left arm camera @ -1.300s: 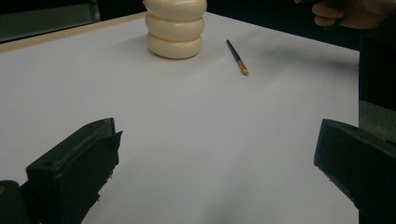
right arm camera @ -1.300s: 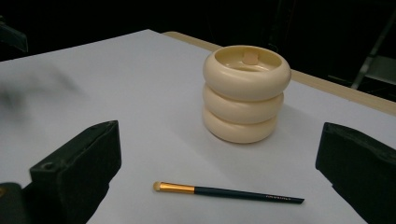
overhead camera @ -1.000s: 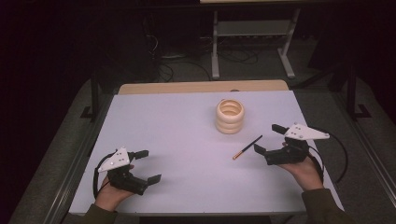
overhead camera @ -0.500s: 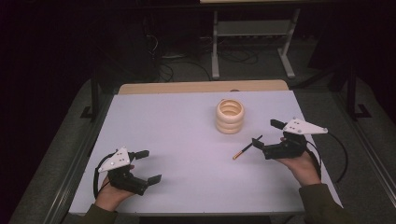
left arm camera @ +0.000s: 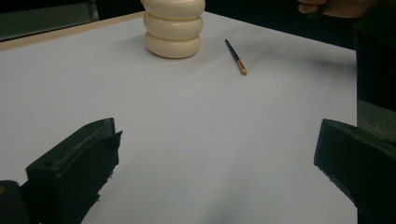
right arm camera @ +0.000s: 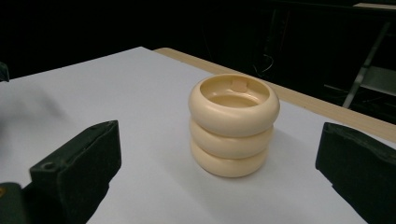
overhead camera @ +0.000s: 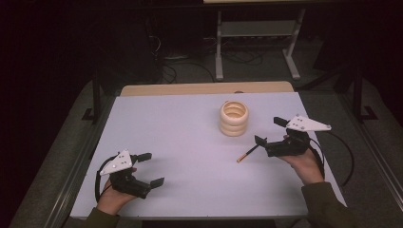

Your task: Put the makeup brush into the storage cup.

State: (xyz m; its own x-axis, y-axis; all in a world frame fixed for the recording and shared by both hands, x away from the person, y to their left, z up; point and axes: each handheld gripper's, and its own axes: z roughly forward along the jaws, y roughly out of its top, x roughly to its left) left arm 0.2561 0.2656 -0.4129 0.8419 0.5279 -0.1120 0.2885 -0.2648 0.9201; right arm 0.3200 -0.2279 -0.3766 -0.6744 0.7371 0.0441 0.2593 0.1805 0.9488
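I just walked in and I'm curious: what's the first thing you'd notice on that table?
Probably the cream ribbed pot that looks like three stacked rings, standing open-topped toward the far side of the white table. Near it lies a thin dark pencil with an orange tip, right beside the open right gripper. The left gripper waits open at the near left edge.

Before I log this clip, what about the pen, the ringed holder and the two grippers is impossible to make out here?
- Pen: in the high view its far end runs under the right gripper, so contact is unclear; too small to read its tip.
- Ringed holder: in the right gripper view its own rim hides the inside bottom.
- Left gripper: in the left gripper view the bottom edge cuts off its jaws.
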